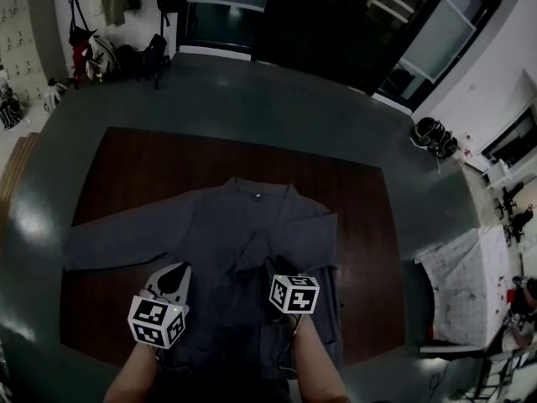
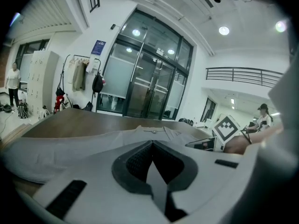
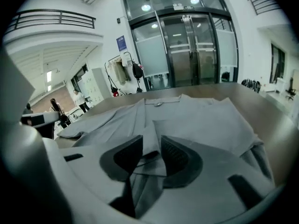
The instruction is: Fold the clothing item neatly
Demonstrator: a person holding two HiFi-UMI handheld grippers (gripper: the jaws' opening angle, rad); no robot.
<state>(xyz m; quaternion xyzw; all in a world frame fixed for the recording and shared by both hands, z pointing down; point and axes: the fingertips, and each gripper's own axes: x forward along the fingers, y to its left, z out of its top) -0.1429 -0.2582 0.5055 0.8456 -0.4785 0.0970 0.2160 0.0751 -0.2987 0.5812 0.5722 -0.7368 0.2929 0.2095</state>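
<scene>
- The brown table (image 1: 151, 162) is carrying the grey shirt (image 1: 222, 225), which is lying flat with its collar away from me and one sleeve stretching left.
- My left gripper (image 2: 152, 146) is pointing across the shirt's near half, jaws pressed together on nothing.
- My right gripper (image 3: 152, 141) is tilting down, jaws spread around a cloth fold without pinching it.
- A blue sign (image 2: 98, 47) is hanging beside the glass doors, its print too small to read.

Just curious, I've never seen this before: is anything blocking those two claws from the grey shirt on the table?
Nothing visible. The right claw has a fold of the shirt between its parted jaws. The left claw, shut, hovers right over the cloth.
</scene>
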